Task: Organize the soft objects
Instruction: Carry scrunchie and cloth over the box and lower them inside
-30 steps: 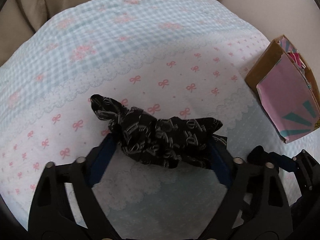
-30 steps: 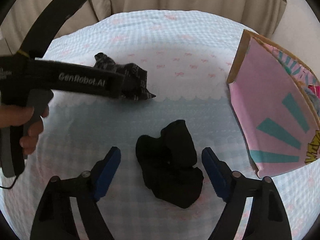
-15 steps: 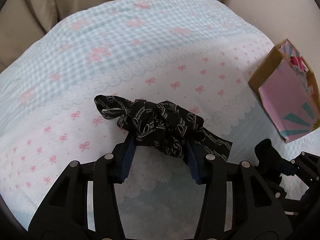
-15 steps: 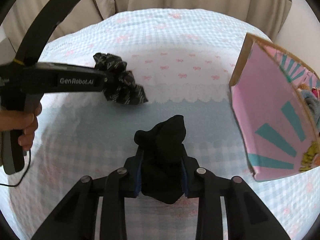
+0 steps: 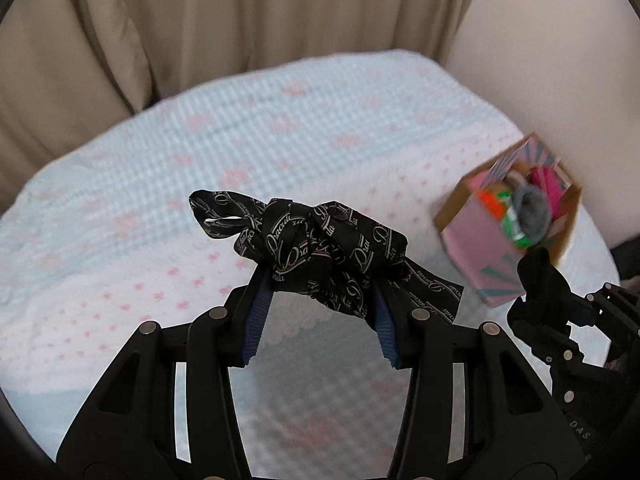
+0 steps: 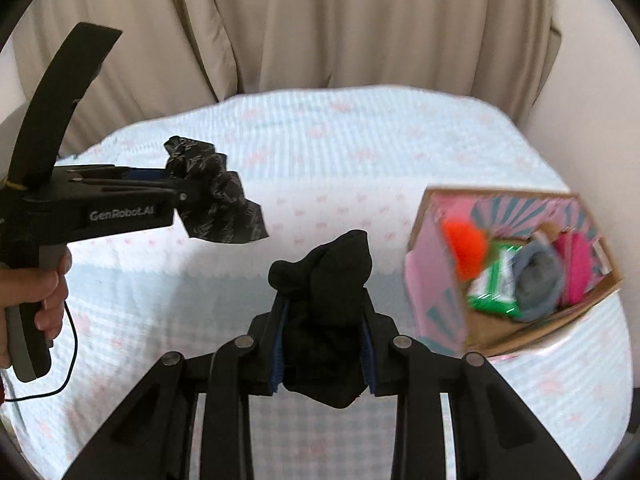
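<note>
My left gripper (image 5: 320, 292) is shut on a black scarf with white lettering (image 5: 320, 244) and holds it above the bed. It also shows in the right wrist view (image 6: 216, 196), at the left. My right gripper (image 6: 322, 320) is shut on a black sock (image 6: 324, 300), also lifted off the bed; the sock shows in the left wrist view (image 5: 540, 280) at the right. A pink cardboard box (image 6: 440, 304) stands at the right, open, with several soft things inside. It also shows in the left wrist view (image 5: 480, 248).
The bed has a pale blue and white cover with pink bows (image 5: 280, 128). Beige curtains (image 6: 320, 20) hang behind it. A hand (image 6: 44, 292) holds the left gripper's handle, with a thin cable below it.
Both grippers closed on their cloths and lifted them off the bed. The views now tilt up, and the box's open top has come into sight.
</note>
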